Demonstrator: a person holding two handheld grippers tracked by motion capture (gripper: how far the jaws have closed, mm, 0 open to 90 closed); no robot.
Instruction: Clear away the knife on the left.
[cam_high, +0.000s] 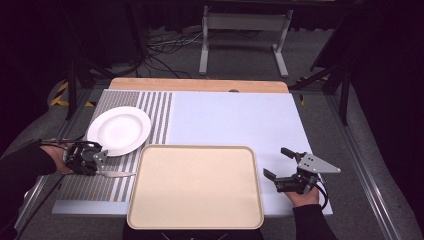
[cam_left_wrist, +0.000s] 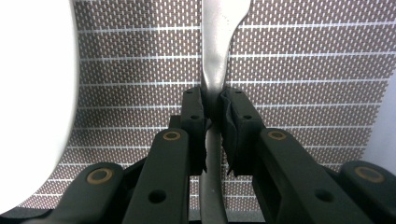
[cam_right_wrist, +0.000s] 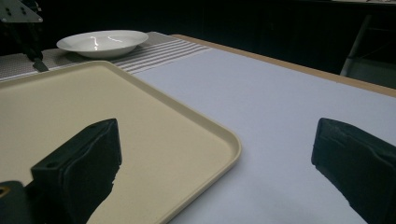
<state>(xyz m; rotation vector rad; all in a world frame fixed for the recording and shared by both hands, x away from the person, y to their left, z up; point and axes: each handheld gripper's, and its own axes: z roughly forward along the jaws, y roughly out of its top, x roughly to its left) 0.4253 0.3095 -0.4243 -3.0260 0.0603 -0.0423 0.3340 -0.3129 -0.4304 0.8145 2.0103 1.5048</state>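
A silver utensil (cam_high: 119, 174) lies on the striped placemat (cam_high: 162, 107), pointing toward the beige tray (cam_high: 196, 187). My left gripper (cam_high: 101, 171) is shut on its handle (cam_left_wrist: 216, 60); in the left gripper view the black pads (cam_left_wrist: 194, 109) press the metal from both sides. A white plate (cam_high: 119, 131) sits just beyond that gripper, with its rim (cam_left_wrist: 32, 93) close at the left. My right gripper (cam_high: 278, 163) hovers off the tray's right edge, jaws wide apart (cam_right_wrist: 217, 135) with nothing between them.
The tray (cam_right_wrist: 70, 102) is bare and fills the near middle of the table. A pale blue mat (cam_high: 235, 117) covers the far and right side. The plate (cam_right_wrist: 102, 42) and the left gripper (cam_right_wrist: 28, 32) stand far off in the right gripper view. Dark floor, cables and stands surround the table.
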